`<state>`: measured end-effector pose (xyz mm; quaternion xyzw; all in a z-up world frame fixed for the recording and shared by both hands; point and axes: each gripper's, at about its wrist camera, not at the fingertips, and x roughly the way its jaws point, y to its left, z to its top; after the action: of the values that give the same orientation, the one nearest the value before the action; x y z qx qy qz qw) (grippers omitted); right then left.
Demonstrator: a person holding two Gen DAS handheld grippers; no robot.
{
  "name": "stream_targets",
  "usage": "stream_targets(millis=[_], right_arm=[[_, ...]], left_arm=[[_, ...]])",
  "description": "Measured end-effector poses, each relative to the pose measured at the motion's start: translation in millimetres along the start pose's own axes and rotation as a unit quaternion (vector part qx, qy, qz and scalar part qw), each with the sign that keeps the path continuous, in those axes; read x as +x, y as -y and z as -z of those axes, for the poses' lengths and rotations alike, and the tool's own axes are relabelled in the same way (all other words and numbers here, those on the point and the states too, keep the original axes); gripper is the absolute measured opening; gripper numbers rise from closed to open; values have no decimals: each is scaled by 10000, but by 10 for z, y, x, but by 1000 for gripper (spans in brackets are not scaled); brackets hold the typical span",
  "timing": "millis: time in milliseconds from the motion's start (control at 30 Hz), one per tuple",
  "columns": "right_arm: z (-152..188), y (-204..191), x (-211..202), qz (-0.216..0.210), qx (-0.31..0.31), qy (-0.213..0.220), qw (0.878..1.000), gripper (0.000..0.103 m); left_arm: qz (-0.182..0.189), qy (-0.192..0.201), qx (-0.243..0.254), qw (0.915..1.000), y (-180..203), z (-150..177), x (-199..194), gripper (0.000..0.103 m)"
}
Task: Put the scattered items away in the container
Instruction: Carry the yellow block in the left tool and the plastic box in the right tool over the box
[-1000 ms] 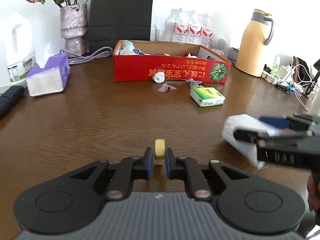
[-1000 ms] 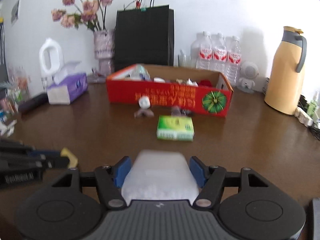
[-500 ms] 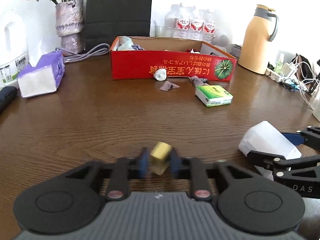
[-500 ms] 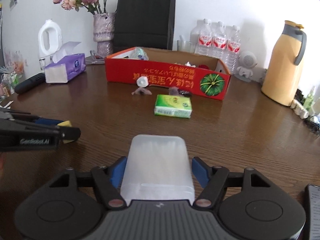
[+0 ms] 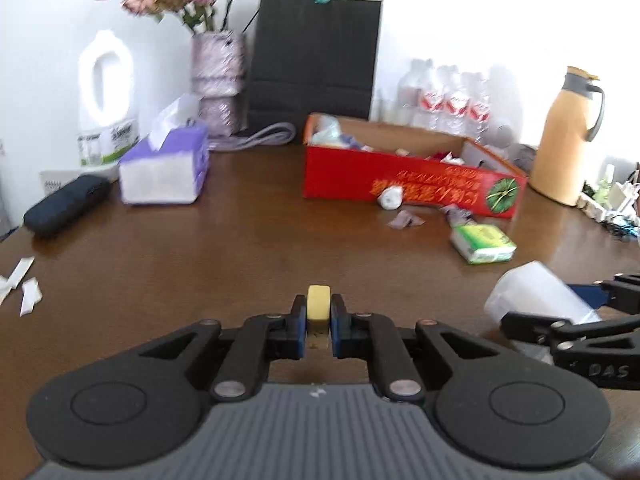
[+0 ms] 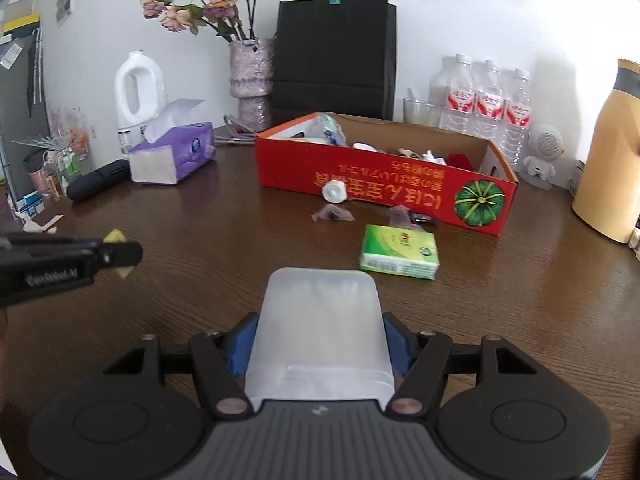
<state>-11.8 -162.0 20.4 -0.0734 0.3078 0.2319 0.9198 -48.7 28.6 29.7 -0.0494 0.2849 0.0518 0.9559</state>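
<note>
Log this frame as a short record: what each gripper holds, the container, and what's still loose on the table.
left gripper: shut on small yellow block
right gripper: shut on translucent white plastic container
container: red cardboard box, open, already holding several items
loose near box: green tissue pack, white cap, purple wrapper scraps
surface: brown wooden table
</note>
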Motion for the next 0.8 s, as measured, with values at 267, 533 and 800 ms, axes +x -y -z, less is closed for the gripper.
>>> stream_targets(millis=[267, 533, 800], right_arm=[[-9, 39, -8, -129, 322, -7, 9994, 64], [-521, 452, -265, 435, 656, 968, 9922, 64], [-1505, 1222, 178, 752, 464, 888, 9921, 64]], left_arm=[[139, 215, 90, 9996, 33, -133, 42, 12], [761, 748, 164, 9942, 159, -963, 249, 12], [1498, 245, 374, 9877, 457, -1867, 1149, 12]])
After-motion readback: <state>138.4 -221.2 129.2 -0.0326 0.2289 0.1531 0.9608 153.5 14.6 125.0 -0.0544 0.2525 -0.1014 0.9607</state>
